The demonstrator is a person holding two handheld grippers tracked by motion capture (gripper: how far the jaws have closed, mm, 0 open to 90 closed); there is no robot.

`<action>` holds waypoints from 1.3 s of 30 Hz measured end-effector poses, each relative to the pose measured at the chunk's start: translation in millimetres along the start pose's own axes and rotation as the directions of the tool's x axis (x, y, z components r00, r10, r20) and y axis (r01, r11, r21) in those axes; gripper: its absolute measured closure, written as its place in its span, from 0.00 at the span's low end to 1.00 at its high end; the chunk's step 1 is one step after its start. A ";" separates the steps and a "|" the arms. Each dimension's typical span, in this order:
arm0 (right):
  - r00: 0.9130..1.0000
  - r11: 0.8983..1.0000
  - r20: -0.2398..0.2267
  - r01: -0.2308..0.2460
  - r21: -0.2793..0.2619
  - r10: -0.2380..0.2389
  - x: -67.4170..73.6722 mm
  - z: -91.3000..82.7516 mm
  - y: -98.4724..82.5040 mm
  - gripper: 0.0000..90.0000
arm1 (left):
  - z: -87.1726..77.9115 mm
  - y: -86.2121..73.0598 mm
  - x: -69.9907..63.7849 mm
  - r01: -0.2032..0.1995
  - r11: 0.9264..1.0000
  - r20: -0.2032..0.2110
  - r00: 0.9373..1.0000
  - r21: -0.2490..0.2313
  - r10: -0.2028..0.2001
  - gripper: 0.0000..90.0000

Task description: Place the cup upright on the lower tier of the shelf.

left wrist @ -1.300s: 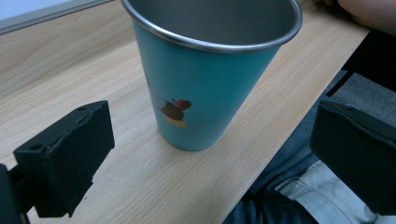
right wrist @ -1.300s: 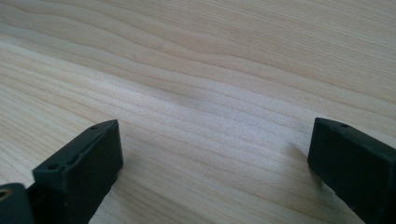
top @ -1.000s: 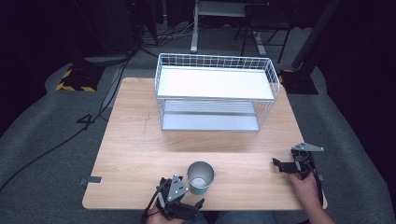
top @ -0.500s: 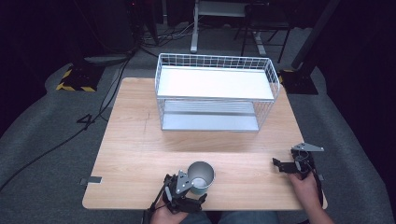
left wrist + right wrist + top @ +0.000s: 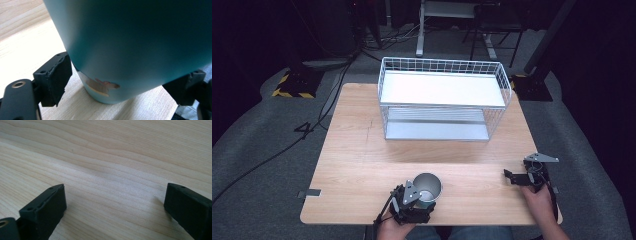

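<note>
The teal cup stands upright near the front edge of the worktop, its axis vertical. The left hand-held gripper has just been closing and its jaws now clasp the cup's lower wall from the near side. The right hand-held gripper, open and empty, rests well apart at the right

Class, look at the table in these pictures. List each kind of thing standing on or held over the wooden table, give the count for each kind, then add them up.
Teal cup: 1
White wire rack: 1
Hand-held claw: 2, the left claw closing around the cup, the right claw open over bare wood
Total: 4
</note>
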State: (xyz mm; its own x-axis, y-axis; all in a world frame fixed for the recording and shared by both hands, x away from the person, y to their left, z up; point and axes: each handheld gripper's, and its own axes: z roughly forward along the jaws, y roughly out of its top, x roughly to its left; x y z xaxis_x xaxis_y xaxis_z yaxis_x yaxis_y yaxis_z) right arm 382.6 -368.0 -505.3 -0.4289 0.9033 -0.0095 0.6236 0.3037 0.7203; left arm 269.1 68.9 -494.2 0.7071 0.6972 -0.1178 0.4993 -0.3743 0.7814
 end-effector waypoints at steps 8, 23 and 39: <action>1.000 1.000 0.001 -0.002 -0.002 0.002 0.4 -0.2 -0.2 0.05 | -0.2 -1.4 0.0 -0.004 1.000 0.012 1.000 -0.004 0.004 0.26; 1.000 1.000 0.000 -0.002 -0.002 0.002 0.3 -0.2 -0.2 0.05 | -9.7 1.8 2.5 -0.008 1.000 0.006 1.000 -0.021 0.008 0.26; 1.000 1.000 -0.007 0.002 0.002 -0.002 1.8 0.6 0.8 0.05 | -33.3 19.9 12.9 -0.029 0.998 -0.004 1.000 -0.050 0.029 0.26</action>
State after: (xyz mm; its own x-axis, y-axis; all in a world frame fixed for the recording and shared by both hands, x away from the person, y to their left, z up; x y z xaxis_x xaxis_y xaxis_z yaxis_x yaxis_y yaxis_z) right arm 382.8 -366.0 -505.2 -0.4351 0.9004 -0.0061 0.6236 0.3062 0.7193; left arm 271.5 90.8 -459.8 0.7191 0.6887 -0.0929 0.4528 -0.3629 0.8144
